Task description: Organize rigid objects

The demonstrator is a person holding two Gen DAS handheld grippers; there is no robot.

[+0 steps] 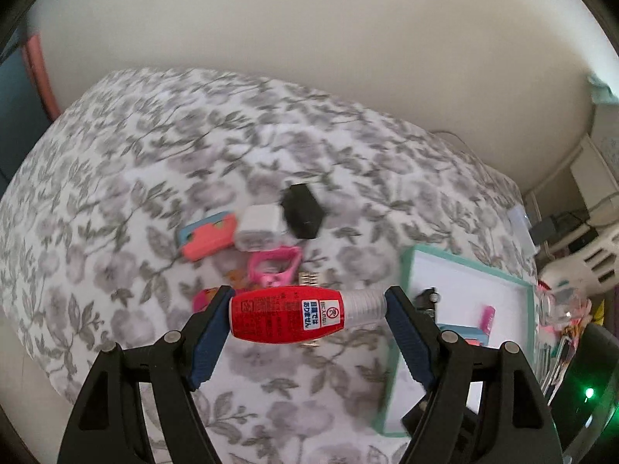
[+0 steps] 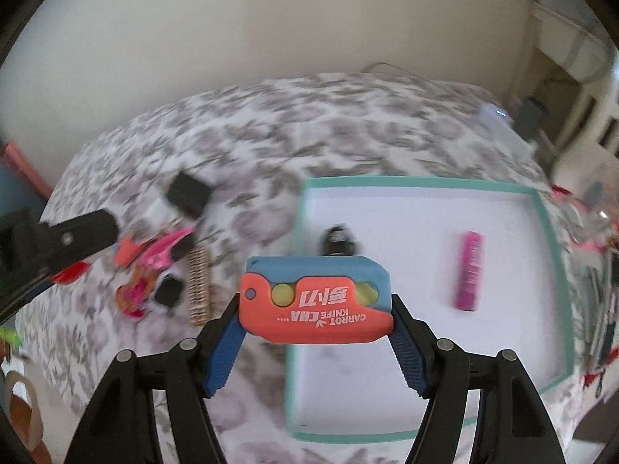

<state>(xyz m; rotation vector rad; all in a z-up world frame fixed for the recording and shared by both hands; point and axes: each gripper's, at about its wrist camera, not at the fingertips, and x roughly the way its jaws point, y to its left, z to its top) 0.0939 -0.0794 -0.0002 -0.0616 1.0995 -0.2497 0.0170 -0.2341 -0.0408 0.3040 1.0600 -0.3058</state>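
My left gripper (image 1: 307, 301) is shut end to end on a red bottle (image 1: 284, 315) with a clear cap, held level above the flowered cloth. My right gripper (image 2: 315, 303) is shut on an orange and blue carrot knife toy (image 2: 315, 301), hanging over the near left edge of the teal-rimmed white tray (image 2: 549, 232). In the tray lie a pink tube (image 2: 470, 270) and a small black object (image 2: 338, 239). The left gripper (image 2: 73, 237) also shows at the left of the right wrist view. The tray (image 1: 406, 263) sits right of the left gripper.
A pile on the cloth holds a black box (image 1: 301, 210), a white box (image 1: 257, 228), another orange and blue toy (image 1: 207, 236), a pink ring-shaped piece (image 1: 274, 266) and a strip of staples (image 2: 199, 286). Clutter lies past the tray on the right.
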